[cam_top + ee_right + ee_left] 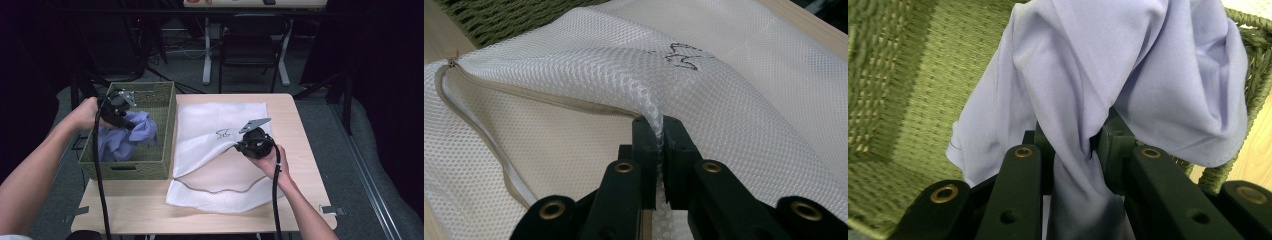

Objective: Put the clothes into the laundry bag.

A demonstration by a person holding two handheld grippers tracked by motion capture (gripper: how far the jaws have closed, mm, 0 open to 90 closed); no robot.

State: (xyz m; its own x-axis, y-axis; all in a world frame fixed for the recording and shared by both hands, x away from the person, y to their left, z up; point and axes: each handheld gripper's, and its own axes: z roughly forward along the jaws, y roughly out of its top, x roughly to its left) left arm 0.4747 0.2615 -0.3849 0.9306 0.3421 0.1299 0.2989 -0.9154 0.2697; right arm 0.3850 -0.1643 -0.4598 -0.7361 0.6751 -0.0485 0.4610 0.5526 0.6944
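Observation:
A lavender garment (131,133) lies bunched in the green woven basket (168,120) at the table's left. My left gripper (125,121) is shut on a fold of that garment (1098,75), which hangs lifted over the basket floor (913,90). A white mesh laundry bag (220,125) with an unzipped mouth lies spread on the table. My right gripper (239,145) is shut on the upper edge of the bag's opening and holds it raised. In the right gripper view the mesh (644,75) is pinched between the jaws, and the zipper (484,130) curves off to the left.
The basket stands against the bag's left edge. Bare wooden tabletop (140,205) runs along the near side and a strip (300,145) along the right. A dark chair (250,40) and a white desk's legs stand beyond the table's far edge.

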